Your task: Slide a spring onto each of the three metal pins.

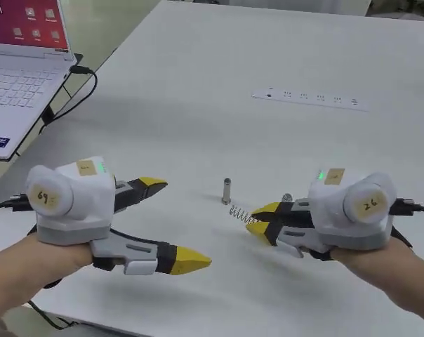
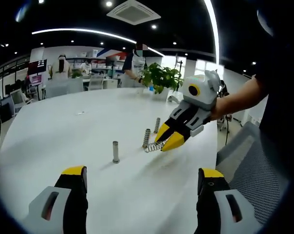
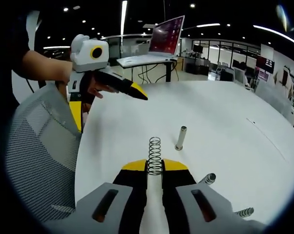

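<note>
My right gripper (image 1: 257, 219) is shut on one end of a small coil spring (image 1: 239, 213), whose free end sticks out toward a bare upright metal pin (image 1: 227, 191). In the right gripper view the spring (image 3: 155, 155) stands between the closed yellow fingertips, with the bare pin (image 3: 180, 138) just beyond and to the right. Two pins with springs on them (image 3: 209, 179) (image 3: 244, 212) sit close to the right jaw. My left gripper (image 1: 173, 221) is open and holds nothing, left of the pins. From the left gripper view, the bare pin (image 2: 116, 151) and a sprung pin (image 2: 147, 138) stand ahead.
A white table (image 1: 198, 84) carries everything. An open laptop (image 1: 22, 63) with a black cable (image 1: 78, 91) sits at the far left, and a white power strip (image 1: 310, 98) lies at the back right. A mesh chair (image 3: 40, 146) stands at the table's near edge.
</note>
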{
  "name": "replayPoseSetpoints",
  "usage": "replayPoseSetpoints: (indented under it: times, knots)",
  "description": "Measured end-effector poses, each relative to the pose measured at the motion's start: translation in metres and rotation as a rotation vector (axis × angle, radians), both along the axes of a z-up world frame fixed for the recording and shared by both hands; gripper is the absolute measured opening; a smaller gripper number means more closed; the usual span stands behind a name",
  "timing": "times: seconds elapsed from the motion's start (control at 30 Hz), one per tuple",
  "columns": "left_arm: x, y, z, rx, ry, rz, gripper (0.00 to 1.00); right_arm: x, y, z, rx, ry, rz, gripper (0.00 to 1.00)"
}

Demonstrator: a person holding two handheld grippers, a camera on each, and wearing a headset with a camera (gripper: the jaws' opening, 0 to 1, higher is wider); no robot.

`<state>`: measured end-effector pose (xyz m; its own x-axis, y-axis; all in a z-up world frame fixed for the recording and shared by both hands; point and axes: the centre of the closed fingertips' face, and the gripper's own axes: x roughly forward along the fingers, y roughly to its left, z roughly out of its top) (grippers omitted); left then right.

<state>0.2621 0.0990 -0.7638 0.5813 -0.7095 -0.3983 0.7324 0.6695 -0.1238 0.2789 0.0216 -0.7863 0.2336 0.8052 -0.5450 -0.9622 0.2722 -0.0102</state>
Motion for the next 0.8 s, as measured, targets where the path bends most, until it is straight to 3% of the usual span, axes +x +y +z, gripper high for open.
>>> replayPoseSetpoints:
  times: [0.17,0.43,0.57,0.8]
  knots:
    - [-0.002,-0.013,0.003,-0.022,0.004,-0.047,0.84,-0.004,-0.011,0.011,0.006,-0.011,0.022,0.08]
    - [0.003,-0.037,0.008,-0.050,0.004,-0.094,0.81,-0.012,-0.025,0.016,-0.016,-0.032,0.078,0.08]
    - [0.001,-0.055,0.011,-0.066,-0.001,-0.147,0.73,-0.012,-0.031,0.020,-0.012,-0.043,0.088,0.08]
    - [-0.003,-0.078,0.009,-0.081,0.020,-0.223,0.58,-0.016,-0.038,0.023,-0.004,-0.051,0.154,0.08]
